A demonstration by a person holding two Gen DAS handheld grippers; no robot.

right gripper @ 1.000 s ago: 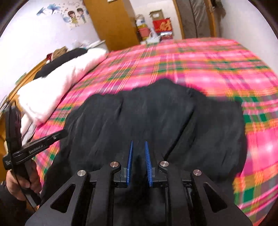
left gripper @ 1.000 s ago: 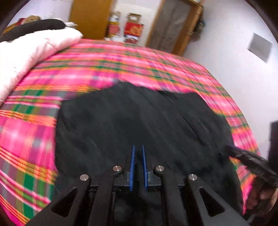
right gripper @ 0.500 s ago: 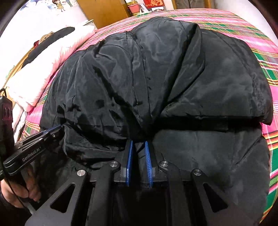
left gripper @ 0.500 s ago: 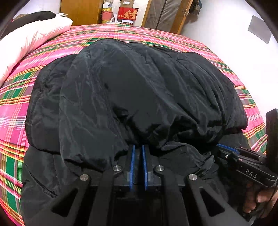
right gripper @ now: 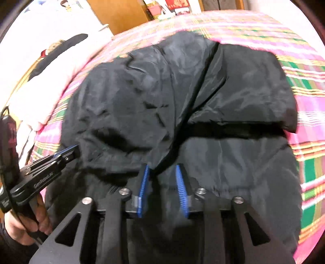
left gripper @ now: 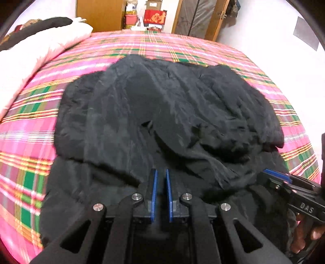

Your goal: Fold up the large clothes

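A large black puffy jacket (left gripper: 162,113) lies on the pink plaid bed (left gripper: 182,46), its far part folded back over the near part; it also shows in the right wrist view (right gripper: 182,97). My left gripper (left gripper: 160,172) sits at the near folded edge with its blue pads close together; no cloth shows between them. My right gripper (right gripper: 161,167) is open over the near hem, and the fold edge lies loose between its pads. Each gripper shows in the other's view: the right one (left gripper: 278,174) and the left one (right gripper: 67,150).
White bedding and a dark pillow (left gripper: 40,40) lie along the bed's left side. A wooden wardrobe (left gripper: 101,14), red boxes (left gripper: 155,16) and a door (left gripper: 199,18) stand beyond the bed. A white wall (left gripper: 274,40) runs along the right.
The jacket's far part came down folded over the near part. My right gripper's pads have spread apart and let go of the cloth. Both grippers have pulled back a little.
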